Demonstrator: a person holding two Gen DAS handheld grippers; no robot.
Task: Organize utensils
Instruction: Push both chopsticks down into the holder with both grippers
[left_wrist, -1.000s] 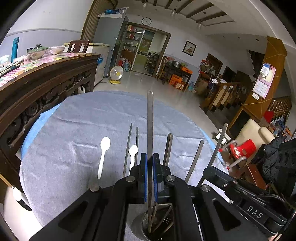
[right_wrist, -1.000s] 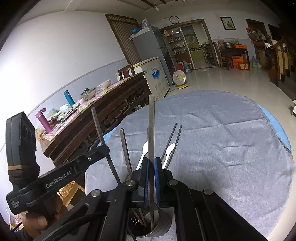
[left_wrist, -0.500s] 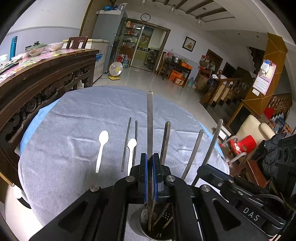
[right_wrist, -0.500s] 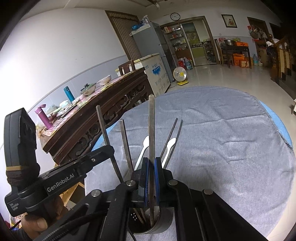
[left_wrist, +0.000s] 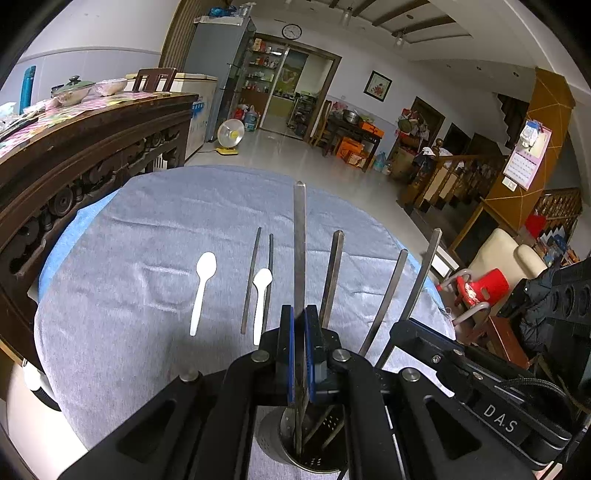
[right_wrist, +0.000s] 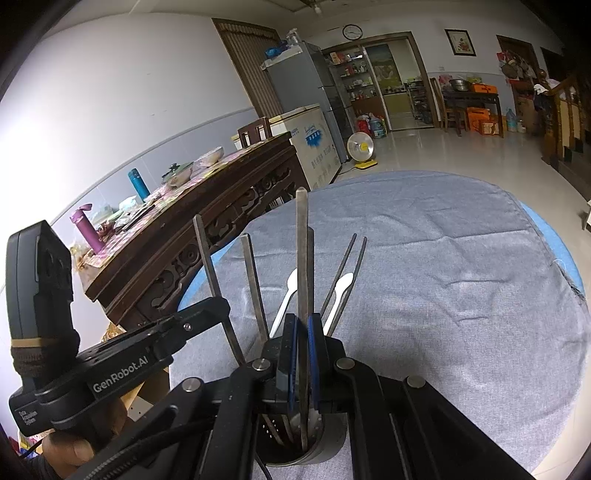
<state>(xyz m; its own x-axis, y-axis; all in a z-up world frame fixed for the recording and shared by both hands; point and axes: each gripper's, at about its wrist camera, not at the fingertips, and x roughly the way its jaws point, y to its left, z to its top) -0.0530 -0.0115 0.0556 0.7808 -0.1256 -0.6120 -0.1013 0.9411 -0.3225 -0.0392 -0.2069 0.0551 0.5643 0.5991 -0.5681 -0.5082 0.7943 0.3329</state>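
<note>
My left gripper (left_wrist: 299, 354) is shut on a metal chopstick (left_wrist: 299, 251) that stands upright with its lower end inside a perforated steel holder (left_wrist: 273, 439). My right gripper (right_wrist: 303, 362) is shut on another metal chopstick (right_wrist: 302, 258), its tip inside the same holder (right_wrist: 332, 443). Several more metal chopsticks (left_wrist: 330, 277) lean in the holder. On the grey cloth lie two white plastic spoons (left_wrist: 201, 288) (left_wrist: 260, 299) and a pair of dark chopsticks (left_wrist: 251, 280); they also show in the right wrist view (right_wrist: 343, 280).
The round table (left_wrist: 129, 240) has a grey cloth over a blue edge. A carved dark wood sideboard (left_wrist: 74, 155) stands close on the left. The other gripper's black body (right_wrist: 110, 365) is to the left in the right wrist view. A red stool (left_wrist: 476, 288) stands right of the table.
Both grippers have lowered a little with their chopsticks, so the holder's mouth shows more under each gripper. The spoons and loose chopsticks have not moved.
</note>
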